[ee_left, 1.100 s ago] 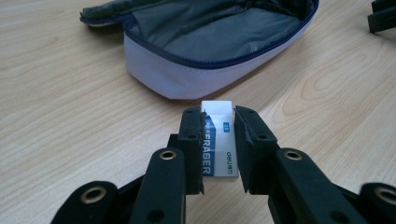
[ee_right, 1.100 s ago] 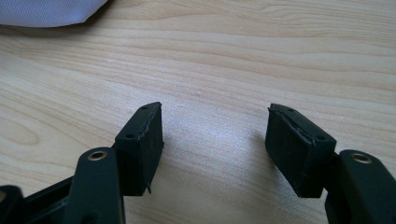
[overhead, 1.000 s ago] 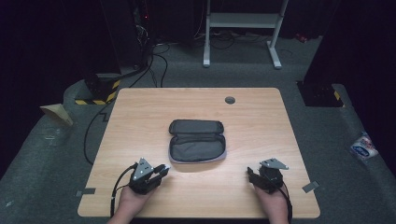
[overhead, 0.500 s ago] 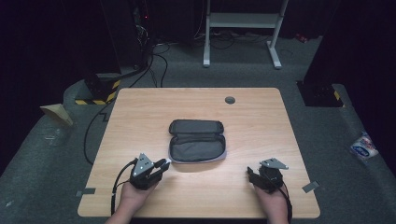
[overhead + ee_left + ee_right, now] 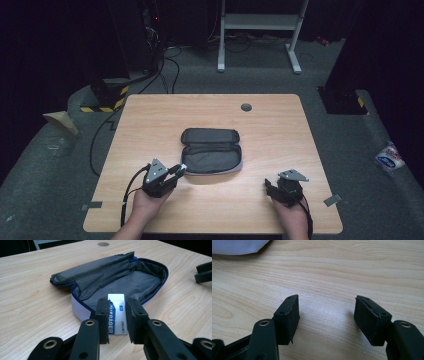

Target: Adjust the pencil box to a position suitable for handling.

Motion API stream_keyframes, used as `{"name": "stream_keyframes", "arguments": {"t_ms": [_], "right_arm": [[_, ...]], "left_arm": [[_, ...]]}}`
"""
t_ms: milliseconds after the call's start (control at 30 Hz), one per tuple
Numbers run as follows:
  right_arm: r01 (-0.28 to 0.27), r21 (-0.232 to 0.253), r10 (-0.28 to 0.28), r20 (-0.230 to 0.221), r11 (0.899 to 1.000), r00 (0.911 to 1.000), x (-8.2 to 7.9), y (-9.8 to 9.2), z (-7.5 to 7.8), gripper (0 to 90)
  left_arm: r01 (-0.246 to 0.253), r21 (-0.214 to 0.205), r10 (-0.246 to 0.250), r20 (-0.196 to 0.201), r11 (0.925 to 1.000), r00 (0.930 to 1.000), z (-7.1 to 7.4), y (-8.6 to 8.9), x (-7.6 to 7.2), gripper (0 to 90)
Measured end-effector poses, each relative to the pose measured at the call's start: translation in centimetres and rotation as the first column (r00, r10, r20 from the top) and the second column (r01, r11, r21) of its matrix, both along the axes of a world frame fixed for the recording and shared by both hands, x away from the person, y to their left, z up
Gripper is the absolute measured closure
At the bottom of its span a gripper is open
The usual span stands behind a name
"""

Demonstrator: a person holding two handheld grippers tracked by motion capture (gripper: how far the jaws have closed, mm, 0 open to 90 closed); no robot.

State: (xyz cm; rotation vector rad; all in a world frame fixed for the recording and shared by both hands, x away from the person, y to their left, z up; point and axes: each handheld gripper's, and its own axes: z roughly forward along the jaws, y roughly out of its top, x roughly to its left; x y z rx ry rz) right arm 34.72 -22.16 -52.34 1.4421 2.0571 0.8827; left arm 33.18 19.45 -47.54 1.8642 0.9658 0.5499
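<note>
Since a moment ago, my left gripper (image 5: 177, 170) has slid closer to the pencil case (image 5: 212, 156) and come up a little. My right gripper (image 5: 270, 188) has stayed where it was.

My left gripper pinches a white eraser (image 5: 117, 313) tight between its two black pads. I hold it by its long sides, so one end sticks out in front. That way I can push that end into the case first. The eraser is now just at the near edge of the case, up off the table (image 5: 150, 125).

The case lies flat in the middle of the table with its lid folded back, so the grey inside is wide open for me. Nothing is inside it that I can see.

My right gripper rests near the table's near edge, well away from the case. Its jaws stand apart and hold nothing.

A small round hole (image 5: 246, 107) sits far back on the table. Nothing blocks my way. I only have to lift the eraser over the case's low wall.
</note>
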Motion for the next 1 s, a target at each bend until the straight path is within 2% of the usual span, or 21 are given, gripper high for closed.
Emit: {"name": "stream_keyframes", "arguments": {"t_ms": [400,567,600,767,900,1000], "right_arm": [[-0.002,0.002,0.002,-0.002,1.000,1.0000,0.0,0.0,0.0,36.6],[-0.003,0.000,0.003,-0.001,1.000,1.0000,0.0,0.0,0.0,36.6],[-0.003,0.000,0.003,-0.001,1.000,1.0000,0.0,0.0,0.0,36.5],[-0.003,0.002,0.003,-0.002,1.000,1.0000,0.0,0.0,0.0,36.6],[-0.003,0.001,0.003,-0.002,1.000,1.0000,0.0,0.0,0.0,36.6],[-0.003,0.001,0.003,-0.002,1.000,1.0000,0.0,0.0,0.0,36.6]], "left_arm": [[-0.008,-0.017,0.008,-0.032,0.9998,0.9995,0.8,-1.2,2.2,73.2],[-0.015,0.007,0.015,-0.040,0.9999,0.9991,1.2,-1.7,3.1,73.2],[-0.021,0.002,0.021,-0.051,0.9998,0.9985,1.1,-1.8,3.5,73.2],[-0.026,0.037,0.028,-0.068,0.9990,0.9973,0.9,-2.4,4.6,73.2],[-0.030,0.034,0.033,-0.080,0.9990,0.9962,0.9,-2.9,5.2,73.2],[-0.035,0.049,0.039,-0.088,0.9982,0.9953,0.9,-3.3,5.6,73.2]]}}
